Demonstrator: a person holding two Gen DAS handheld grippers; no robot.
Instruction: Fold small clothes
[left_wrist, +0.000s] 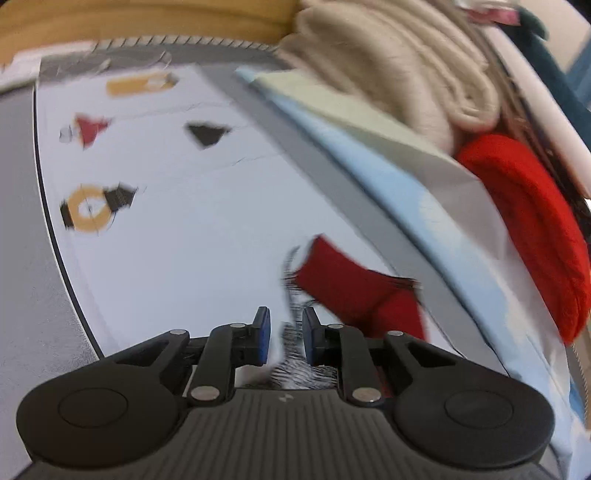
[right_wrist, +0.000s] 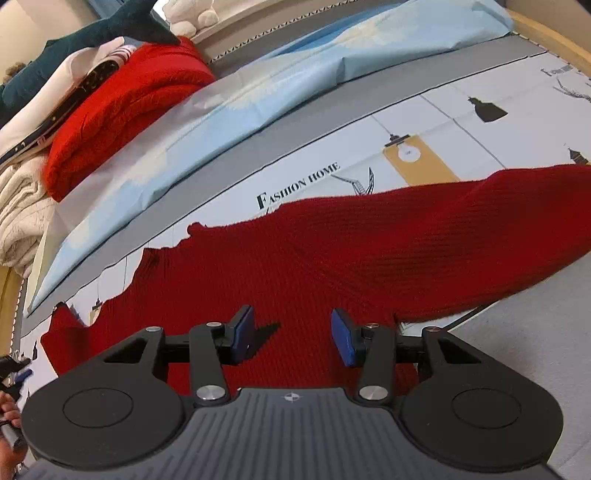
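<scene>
1. The left gripper (left_wrist: 287, 334) sits on the near side of the long light-blue pillow (left_wrist: 406, 192). Its fingers stand only narrowly apart around a blurred strip of grey-streaked cloth. I cannot tell whether the pads actually press on it. If they hold only a few threads, the edge may slip out once the fold is lifted.
2. A dark red corner (left_wrist: 351, 291) lies just ahead of those fingers, toward the pillow. It appears to belong to the task's thing. A hasty pull from here could drag that corner into a bunch instead of turning it over flat.
3. The dark red ribbed knit garment (right_wrist: 369, 251) lies spread on the white printed bedsheet (right_wrist: 436, 114), on the near side of the pillow. Its left hem looks ragged and uneven, so a fold made now would likely come out crooked.
4. The right gripper (right_wrist: 293, 338) hovers just above the garment's middle with its fingers open and nothing between them. If they close here, they could pinch the sheet along with the knit.
5. Beyond the pillow sits a stack with a bright red folded sweater (right_wrist: 122, 103). A wide sweep could knock into it.
6. The garment's right end, farthest along the pillow, reaches the sheet's edge. A tug could pull it off.
</scene>
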